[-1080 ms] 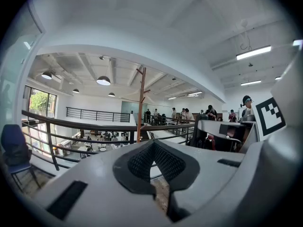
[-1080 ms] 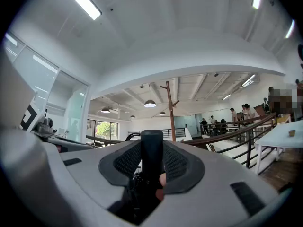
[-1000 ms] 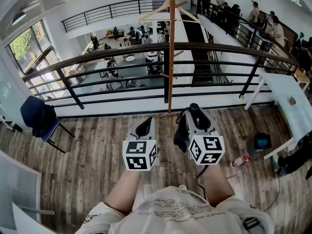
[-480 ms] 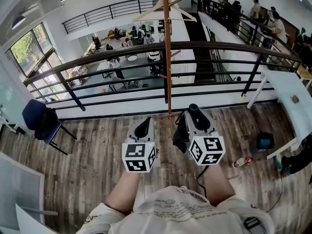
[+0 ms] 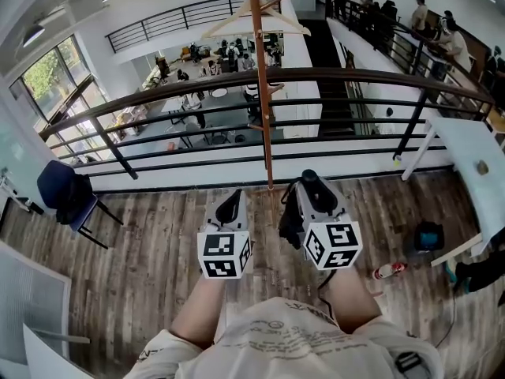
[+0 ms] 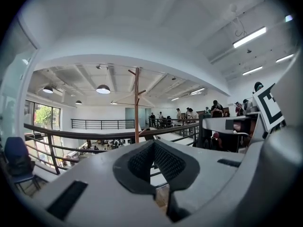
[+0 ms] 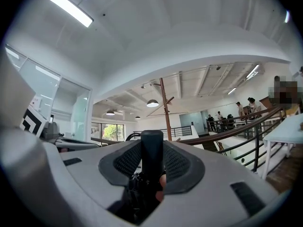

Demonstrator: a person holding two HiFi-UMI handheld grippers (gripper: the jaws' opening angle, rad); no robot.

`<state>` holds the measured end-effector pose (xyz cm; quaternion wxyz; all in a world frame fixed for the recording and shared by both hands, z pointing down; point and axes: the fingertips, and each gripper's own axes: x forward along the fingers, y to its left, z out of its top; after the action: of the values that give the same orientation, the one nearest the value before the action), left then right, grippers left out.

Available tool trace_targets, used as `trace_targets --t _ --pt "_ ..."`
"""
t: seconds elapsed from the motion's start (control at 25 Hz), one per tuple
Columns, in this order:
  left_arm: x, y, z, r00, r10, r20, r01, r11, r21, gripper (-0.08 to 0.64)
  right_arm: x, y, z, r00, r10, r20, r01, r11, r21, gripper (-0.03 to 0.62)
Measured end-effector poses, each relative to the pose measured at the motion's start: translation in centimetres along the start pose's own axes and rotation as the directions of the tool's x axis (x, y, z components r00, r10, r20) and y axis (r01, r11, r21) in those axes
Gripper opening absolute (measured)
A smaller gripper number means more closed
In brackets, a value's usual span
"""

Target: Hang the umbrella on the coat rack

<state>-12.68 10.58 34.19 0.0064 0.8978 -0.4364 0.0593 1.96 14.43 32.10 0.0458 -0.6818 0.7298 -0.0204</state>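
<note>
The umbrella (image 5: 290,218) is black and folded up. It sits in the right gripper (image 5: 316,197), low in the middle of the head view and close to the person's body. The right gripper view shows the two jaws squeezed on the umbrella's thick black handle (image 7: 151,157), which sticks up between them. The rest of the umbrella hangs down in a dark bunch under the gripper.

The left gripper (image 5: 229,208) is just beside it. Its jaws are pressed together and there is nothing in them.

The coat rack (image 5: 260,93) is a thin brown pole. It stands right in front of both grippers, next to the dark railing (image 5: 158,95). Its pegs are high up near the top. The umbrella is not on the rack yet, so I think the hanging part has not begun.

Some things could go wrong. The pegs are high, so the umbrella may miss them and drop on the wood floor (image 5: 142,243). The pole is thin, so a hard bump could make it wobble or tip. The railing is close behind the rack, with a big room far below. A push that goes too far could send the umbrella over the railing. I cannot see a loop or hook on the umbrella, so it may slide off a peg.
</note>
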Motion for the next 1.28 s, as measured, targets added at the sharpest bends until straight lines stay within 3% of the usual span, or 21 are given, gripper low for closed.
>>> trace_targets --t 0.32,0.76,1.28 --pt "4.0 -4.5 -0.4 1.0 0.022 -0.017 -0.022 1.0 -0.011 0.005 0.6 -5.9 0.4 0.998 0.049 0.036 -0.049 0.999 -0.011 0.135" --pt "9.3 -5.2 -1.4 0.999 0.0 -0.032 -0.001 0.999 -0.043 0.005 3.1 -9.3 -1.3 0.997 0.061 0.043 -0.06 0.998 -0.009 0.135" --pt "19.0 -0.5 -3.2 0.999 -0.011 -0.047 0.008 0.998 -0.056 0.005 13.4 -11.7 -3.1 0.997 0.069 0.03 -0.069 0.998 -0.014 0.135"
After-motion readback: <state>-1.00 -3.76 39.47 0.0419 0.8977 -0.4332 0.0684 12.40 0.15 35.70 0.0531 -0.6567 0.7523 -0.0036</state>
